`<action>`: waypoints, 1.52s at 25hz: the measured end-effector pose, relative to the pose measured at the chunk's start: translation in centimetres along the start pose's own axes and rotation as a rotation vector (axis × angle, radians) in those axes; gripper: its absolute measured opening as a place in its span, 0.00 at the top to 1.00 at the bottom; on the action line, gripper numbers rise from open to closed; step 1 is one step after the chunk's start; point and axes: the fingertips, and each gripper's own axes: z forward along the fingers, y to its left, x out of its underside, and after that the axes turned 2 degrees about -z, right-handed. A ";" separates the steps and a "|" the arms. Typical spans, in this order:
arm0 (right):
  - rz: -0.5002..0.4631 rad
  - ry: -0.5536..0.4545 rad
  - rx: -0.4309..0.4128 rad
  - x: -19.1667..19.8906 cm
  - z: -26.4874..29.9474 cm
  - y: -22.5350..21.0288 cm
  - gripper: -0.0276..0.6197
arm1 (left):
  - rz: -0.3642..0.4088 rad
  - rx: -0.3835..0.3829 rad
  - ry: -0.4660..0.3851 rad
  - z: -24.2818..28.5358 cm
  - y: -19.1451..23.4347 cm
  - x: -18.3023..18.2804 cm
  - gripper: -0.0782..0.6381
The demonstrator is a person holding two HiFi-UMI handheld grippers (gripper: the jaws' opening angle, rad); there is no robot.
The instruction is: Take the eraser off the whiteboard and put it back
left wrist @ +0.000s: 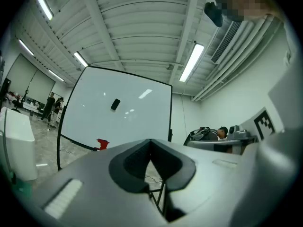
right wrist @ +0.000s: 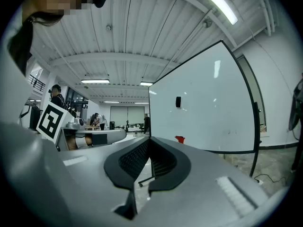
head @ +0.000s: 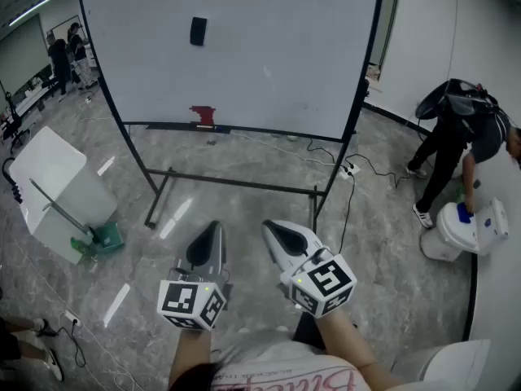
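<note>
- While the eraser (head: 198, 31) sat stuck high on the whiteboard (head: 269, 63), left of its middle, both tongs were well apart from it, with the floor (head: 244, 210) and the stand (head: 236, 184) between.
- Left tongs (head: 213, 228) were pressed together with nothing in them; right tongs (head: 273, 230) were likewise closed and empty.
- In the head view the eraser lay at about 12 o'clock from the left tongs and nearer 11 o'clock from the right tongs.
- Its long axis ran upright, 12 to 6 o'clock, so a pinch across its narrow width would probably suit level tongs.
- Left tongs looked better lined up, though neither was clearly nearer.
- By my reading the reach had not begun: the chosen tongs would have to open and travel forward to the whiteboard.
</note>
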 end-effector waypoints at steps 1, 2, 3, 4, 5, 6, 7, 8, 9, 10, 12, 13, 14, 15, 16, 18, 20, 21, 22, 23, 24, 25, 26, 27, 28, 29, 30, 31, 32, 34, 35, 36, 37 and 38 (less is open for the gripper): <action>0.001 0.000 0.001 0.0 0.1 0.0 0.96 | 0.000 0.001 0.003 0.0 0.0 0.0 0.89; 0.001 0.001 0.002 0.0 0.2 0.0 0.96 | 0.000 0.002 0.005 0.0 0.1 0.1 0.89; 0.002 0.003 0.002 0.0 0.2 0.0 0.96 | -0.001 0.003 0.007 0.0 0.1 0.1 0.89; 0.002 0.005 0.001 0.1 0.3 0.1 0.96 | -0.001 0.004 0.009 0.1 0.2 0.0 0.89; 0.001 0.006 0.000 0.1 0.4 0.1 0.96 | -0.001 0.005 0.009 0.1 0.2 0.0 0.89; -0.001 0.006 0.000 0.1 0.5 0.1 0.96 | -0.001 0.006 0.010 0.1 0.2 0.0 0.89; -0.002 0.006 0.001 0.1 0.6 0.1 0.96 | -0.001 0.006 0.009 0.1 0.3 0.0 0.89; -0.002 0.007 0.001 0.2 0.6 0.1 0.96 | -0.002 0.006 0.008 0.1 0.4 0.1 0.89; -0.002 0.009 0.001 0.3 0.7 0.1 0.96 | -0.005 0.005 0.007 0.1 0.5 0.1 0.89; 0.000 0.007 -0.001 0.3 0.8 0.1 0.96 | -0.008 0.005 0.006 0.1 0.6 0.2 0.89; 0.006 -0.006 -0.001 0.2 0.9 0.0 0.96 | -0.010 0.005 0.009 0.1 0.7 0.3 0.89; 0.015 -0.010 0.004 0.2 1.0 -0.1 0.96 | -0.009 0.006 0.013 0.2 0.8 0.3 0.89; 0.026 -0.008 0.011 0.2 1.1 -0.2 0.96 | -0.007 0.008 0.017 0.2 0.9 0.4 0.89; 0.034 -0.002 0.015 0.2 1.3 -0.3 0.96 | -0.006 0.009 0.020 0.3 1.0 0.4 0.89; 0.039 0.001 0.012 0.4 1.5 -0.2 0.96 | -0.003 0.010 0.020 0.3 1.2 0.3 0.89; 0.049 0.001 0.011 0.5 2.0 0.1 0.96 | 0.002 0.014 0.016 0.3 1.8 0.1 0.89; 0.065 -0.009 0.019 0.3 2.7 0.3 0.96 | 0.013 0.021 0.006 0.2 2.4 -0.4 0.89; 0.076 -0.019 0.029 0.1 3.0 0.4 0.96 | 0.023 0.025 0.002 0.2 2.8 -0.7 0.89; 0.086 -0.031 0.041 -0.2 3.2 0.6 0.96 | 0.034 0.030 -0.001 0.2 3.1 -1.0 0.89; 0.092 -0.047 0.046 -0.5 3.5 0.8 0.96 | 0.041 0.039 0.000 0.1 3.5 -1.2 0.89; 0.091 -0.066 0.042 -0.7 3.9 1.2 0.96 | 0.042 0.049 0.001 0.1 3.8 -1.3 0.89; 0.089 -0.083 0.034 -0.8 4.3 1.6 0.96 | 0.041 0.057 0.004 0.1 4.3 -1.3 0.89; 0.090 -0.094 0.028 -0.9 4.6 2.0 0.96 | 0.037 0.061 0.007 0.0 4.7 -1.2 0.89; 0.093 -0.099 0.023 -1.0 5.0 2.3 0.96 | 0.034 0.061 0.011 0.0 5.2 -1.0 0.89; 0.096 -0.098 0.020 -0.9 5.4 2.5 0.96 | 0.031 0.059 0.014 0.0 5.6 -0.9 0.89; 0.098 -0.094 0.019 -0.8 5.9 2.5 0.96 | 0.031 0.057 0.016 0.2 6.0 -0.7 0.89; 0.099 -0.089 0.020 -0.7 6.4 2.3 0.96 | 0.031 0.056 0.017 0.4 6.3 -0.6 0.89; 0.101 -0.083 0.024 -0.6 7.0 2.1 0.95 | 0.031 0.055 0.017 0.7 6.6 -0.6 0.89; 0.102 -0.079 0.027 -0.6 7.5 1.7 0.96 | 0.029 0.053 0.016 1.0 6.9 -0.7 0.89; 0.101 -0.072 0.027 -0.5 8.7 1.1 0.96 | 0.023 0.046 0.012 1.8 7.8 -0.8 0.89; 0.099 -0.070 0.025 -0.5 9.3 0.8 0.96 | 0.022 0.041 0.010 2.3 8.3 -0.8 0.89; 0.097 -0.068 0.023 -0.5 9.9 0.5 0.96 | 0.022 0.036 0.008 2.9 8.8 -0.8 0.89; 0.097 -0.067 0.022 -0.4 10.6 0.1 0.95 | 0.023 0.033 0.006 3.6 9.4 -0.8 0.89; 0.099 -0.066 0.021 -0.3 11.3 -0.4 0.95 | 0.027 0.032 0.004 4.5 9.8 -0.9 0.89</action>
